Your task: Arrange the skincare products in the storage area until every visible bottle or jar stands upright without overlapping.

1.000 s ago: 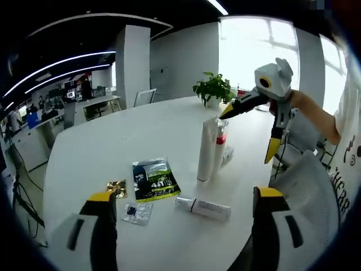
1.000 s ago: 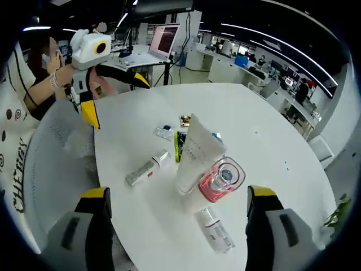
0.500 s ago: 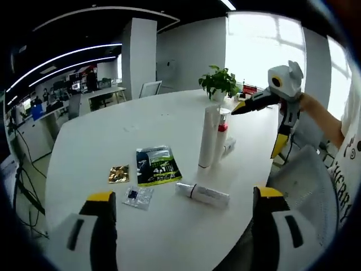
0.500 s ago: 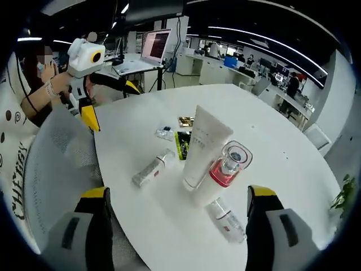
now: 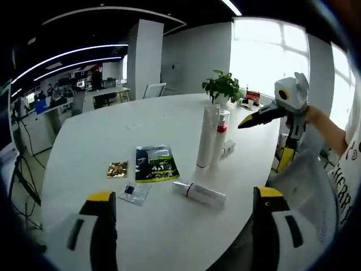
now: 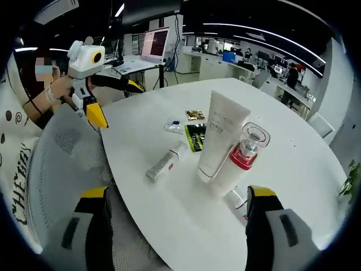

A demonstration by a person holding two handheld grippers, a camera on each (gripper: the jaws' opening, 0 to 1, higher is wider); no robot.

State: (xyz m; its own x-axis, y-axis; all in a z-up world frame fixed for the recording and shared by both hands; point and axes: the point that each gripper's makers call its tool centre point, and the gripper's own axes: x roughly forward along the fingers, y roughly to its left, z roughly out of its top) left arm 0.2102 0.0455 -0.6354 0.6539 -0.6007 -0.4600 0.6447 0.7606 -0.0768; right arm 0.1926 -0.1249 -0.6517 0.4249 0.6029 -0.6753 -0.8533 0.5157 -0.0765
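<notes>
Two tubes lie flat on the table (image 6: 293,164).
Grippers held released; the near-edge tube (image 5: 198,193) should be grasped mid-body, then stood upright.

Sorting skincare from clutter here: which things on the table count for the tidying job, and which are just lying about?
Job: white tube, standing; red-collared bottle, standing; small tube, lying flat; another small bottle, lying behind the standing pair.

Lying about: green sachet, gold sachet, clear packet, potted plant.

An open-plan office is seen — dark ceiling crossed by long white light strips (image 5: 67,56). A bright window (image 5: 265,56) is set behind a potted green plant (image 5: 221,87). A round white table (image 5: 113,135), grey mesh chair (image 6: 62,164) and open laptop (image 6: 152,45) are noted.
</notes>
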